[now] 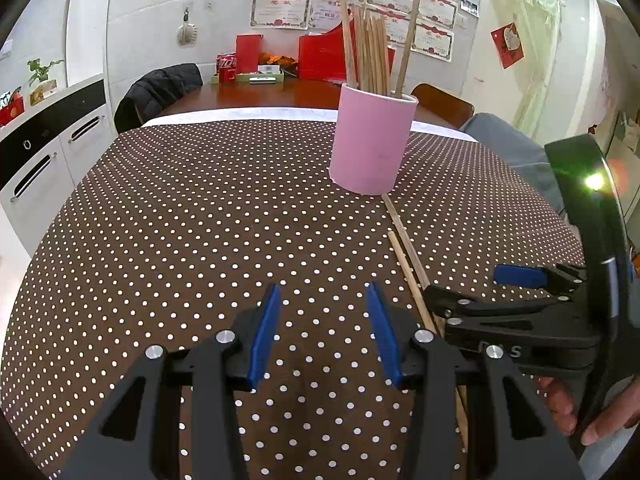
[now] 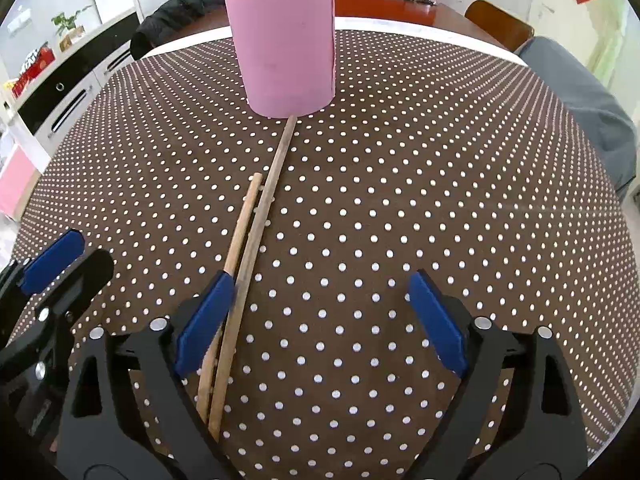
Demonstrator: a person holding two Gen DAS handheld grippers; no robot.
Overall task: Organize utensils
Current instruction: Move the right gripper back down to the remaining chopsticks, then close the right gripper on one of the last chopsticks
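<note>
Right wrist view shows two chopsticks (image 2: 244, 264) lying side by side on the dotted cloth (image 2: 400, 200), long axes running from near the camera away to the pink cup (image 2: 284, 44); the longer one's far tip touches the cup's base, the shorter stops well short. The right gripper (image 2: 320, 320) stands wide with nothing between its pads, and its left pad (image 2: 204, 324) sits just beside the pair, so the sticks lie off-centre. A good grasp likely calls for shifting left to straddle both sticks, then closing across their width near the middle so they lift level. The left gripper (image 1: 324, 336) hangs nearby, half open and holding nothing, over bare cloth. More chopsticks already stand upright in the cup.
</note>
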